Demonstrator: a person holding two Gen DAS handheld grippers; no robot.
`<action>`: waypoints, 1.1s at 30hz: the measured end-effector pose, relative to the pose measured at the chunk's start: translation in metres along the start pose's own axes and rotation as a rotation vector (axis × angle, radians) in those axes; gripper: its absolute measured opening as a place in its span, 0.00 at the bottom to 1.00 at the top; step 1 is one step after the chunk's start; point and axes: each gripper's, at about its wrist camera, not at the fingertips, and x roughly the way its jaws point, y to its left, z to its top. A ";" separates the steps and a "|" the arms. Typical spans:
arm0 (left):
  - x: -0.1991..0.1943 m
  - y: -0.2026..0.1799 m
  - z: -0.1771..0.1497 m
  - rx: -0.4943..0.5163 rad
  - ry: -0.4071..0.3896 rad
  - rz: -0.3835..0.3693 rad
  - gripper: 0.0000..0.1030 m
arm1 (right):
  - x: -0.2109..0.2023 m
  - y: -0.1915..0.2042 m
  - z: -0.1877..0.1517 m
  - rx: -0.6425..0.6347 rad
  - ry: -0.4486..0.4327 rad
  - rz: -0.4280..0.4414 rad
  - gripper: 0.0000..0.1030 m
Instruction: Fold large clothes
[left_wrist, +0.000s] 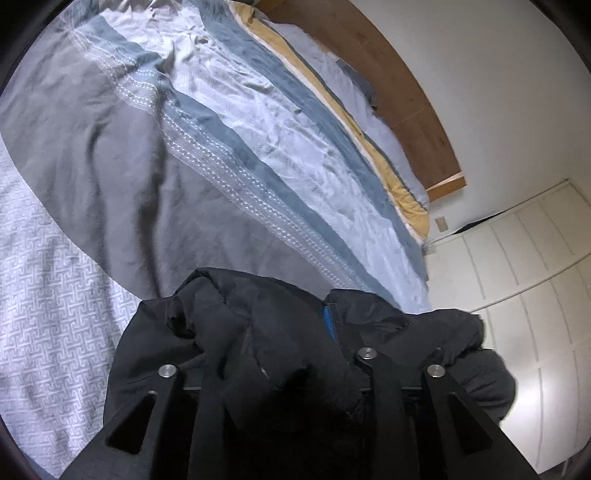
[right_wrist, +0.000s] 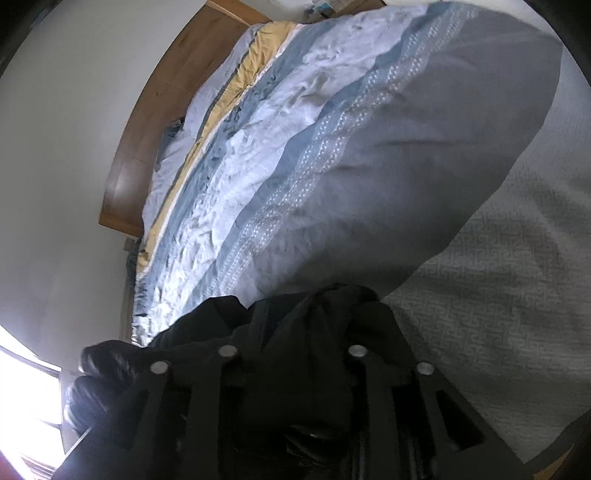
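A large black padded jacket (left_wrist: 258, 332) fills the bottom of the left wrist view, bunched over my left gripper (left_wrist: 291, 354), which is shut on its fabric; a blue label (left_wrist: 330, 323) shows in a fold. In the right wrist view the same black jacket (right_wrist: 306, 332) drapes over my right gripper (right_wrist: 291, 347), which is shut on it. Both grippers hold the jacket lifted above the bed. The fingertips are hidden under the cloth.
Below lies a bed with a grey, blue and white striped duvet (left_wrist: 192, 155) and a patterned white cover (left_wrist: 48, 314). A wooden headboard (left_wrist: 399, 99) stands at the far end. White wardrobe doors (left_wrist: 517, 280) are to the right. A window (right_wrist: 26, 387) glows at lower left.
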 end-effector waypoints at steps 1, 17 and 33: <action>-0.004 0.001 0.001 -0.008 -0.005 -0.014 0.32 | -0.003 -0.003 0.001 0.017 -0.004 0.024 0.35; -0.093 -0.020 0.016 -0.014 -0.175 0.109 0.81 | -0.108 0.031 0.008 -0.100 -0.153 0.046 0.91; -0.093 -0.129 -0.093 0.515 -0.078 0.284 0.82 | -0.098 0.182 -0.163 -0.776 -0.024 -0.027 0.91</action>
